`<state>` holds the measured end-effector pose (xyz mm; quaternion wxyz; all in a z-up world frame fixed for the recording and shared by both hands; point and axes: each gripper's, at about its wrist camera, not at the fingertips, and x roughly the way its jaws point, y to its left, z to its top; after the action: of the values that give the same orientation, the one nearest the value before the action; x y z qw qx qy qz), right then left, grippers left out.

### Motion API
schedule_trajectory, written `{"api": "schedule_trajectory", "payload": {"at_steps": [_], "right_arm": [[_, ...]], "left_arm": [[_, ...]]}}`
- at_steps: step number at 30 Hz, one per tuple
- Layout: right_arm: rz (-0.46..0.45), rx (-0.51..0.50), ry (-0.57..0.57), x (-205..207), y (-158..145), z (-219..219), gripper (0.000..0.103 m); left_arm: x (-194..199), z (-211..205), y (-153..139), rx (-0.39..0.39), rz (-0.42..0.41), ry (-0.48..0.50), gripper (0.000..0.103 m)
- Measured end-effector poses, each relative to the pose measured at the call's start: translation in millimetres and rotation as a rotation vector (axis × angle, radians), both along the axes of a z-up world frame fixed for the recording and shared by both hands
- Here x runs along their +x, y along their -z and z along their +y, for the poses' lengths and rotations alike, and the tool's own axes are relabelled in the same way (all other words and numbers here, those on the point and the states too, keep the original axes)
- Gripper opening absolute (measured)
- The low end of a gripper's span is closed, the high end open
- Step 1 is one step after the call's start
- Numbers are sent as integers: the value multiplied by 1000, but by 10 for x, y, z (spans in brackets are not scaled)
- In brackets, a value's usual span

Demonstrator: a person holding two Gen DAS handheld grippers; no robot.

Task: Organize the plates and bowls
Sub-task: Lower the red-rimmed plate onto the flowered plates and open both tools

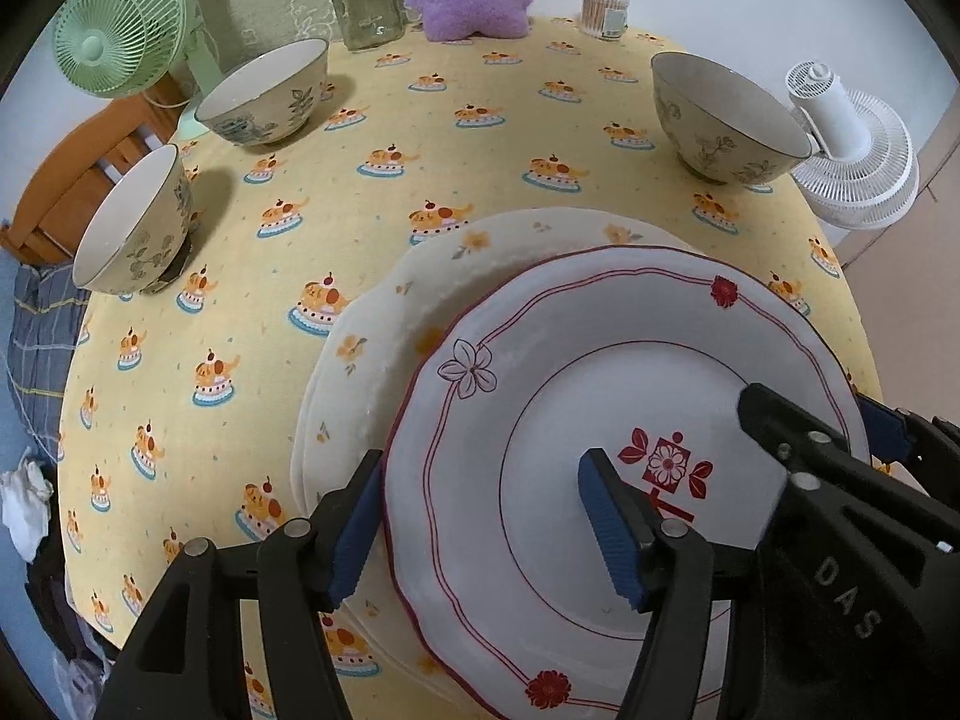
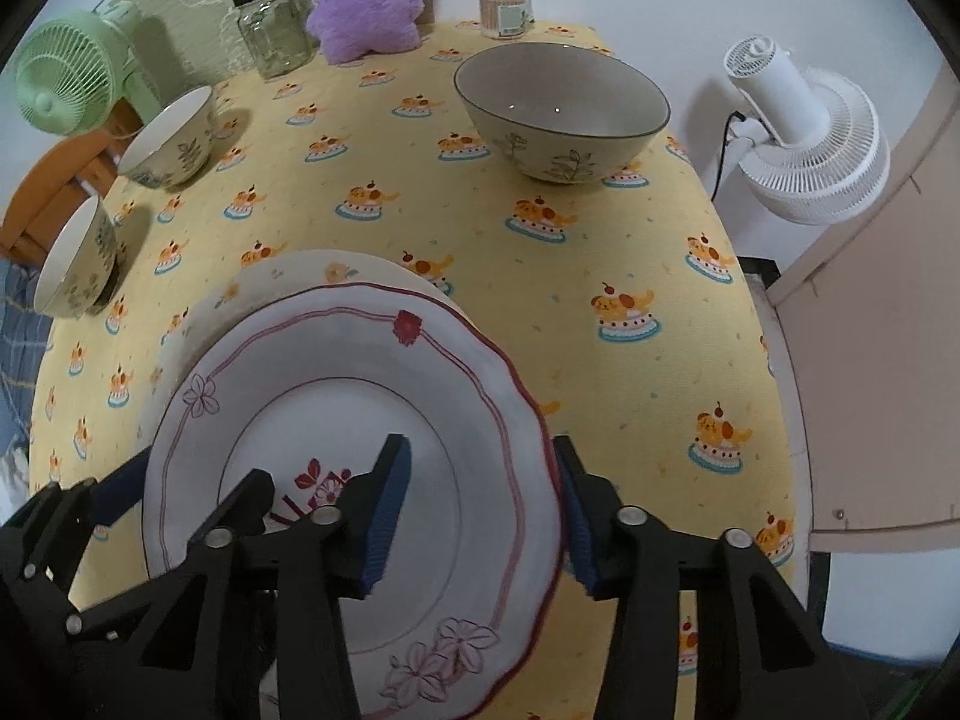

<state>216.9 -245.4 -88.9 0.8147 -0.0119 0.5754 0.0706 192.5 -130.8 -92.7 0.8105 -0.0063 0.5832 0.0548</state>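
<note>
Both grippers, left gripper (image 1: pixel 486 531) and right gripper (image 2: pixel 480 516), straddle opposite rims of red-trimmed plate (image 1: pixel 630 420), jaws spread, plate stacked off-centre on floral plate (image 1: pixel 384 324) lower-centre; three bowls (image 1: pixel 264 93) unstacked on table (image 1: pixel 480 138).

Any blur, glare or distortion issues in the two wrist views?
Left wrist: sharp, heavy fisheye bending the table edge, bowls cast soft shadows toward the right. Right wrist: equally sharp, dark corner vignette, one small glint inside the large bowl, none on the red-rimmed plate.
</note>
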Motion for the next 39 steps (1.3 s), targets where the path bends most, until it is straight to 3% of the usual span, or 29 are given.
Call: {"api": "schedule_trajectory", "payload": {"at_steps": [8, 11, 13, 17, 24, 39], "right_arm": [[-15, -57, -51, -17, -77, 34, 42], [-31, -77, -93, -50, -141, 101, 40], [-28, -98, -116, -69, -147, 149, 38], [17, -84, -93, -47, -40, 86, 31], [18, -70, -115, -17, -12, 210, 30], [13, -73, -129, 91, -7, 352, 31]], "left_arm": [[-14, -15, -5, 6, 14, 2, 71], [-46, -129, -23, 42, 7, 63, 85], [-64, -191, -39, 24, 2, 83, 86], [-72, -208, -47, 26, -4, 98, 88], [-87, -49, -51, -41, -18, 58, 89], [-27, 54, -46, -81, -28, 34, 89]]}}
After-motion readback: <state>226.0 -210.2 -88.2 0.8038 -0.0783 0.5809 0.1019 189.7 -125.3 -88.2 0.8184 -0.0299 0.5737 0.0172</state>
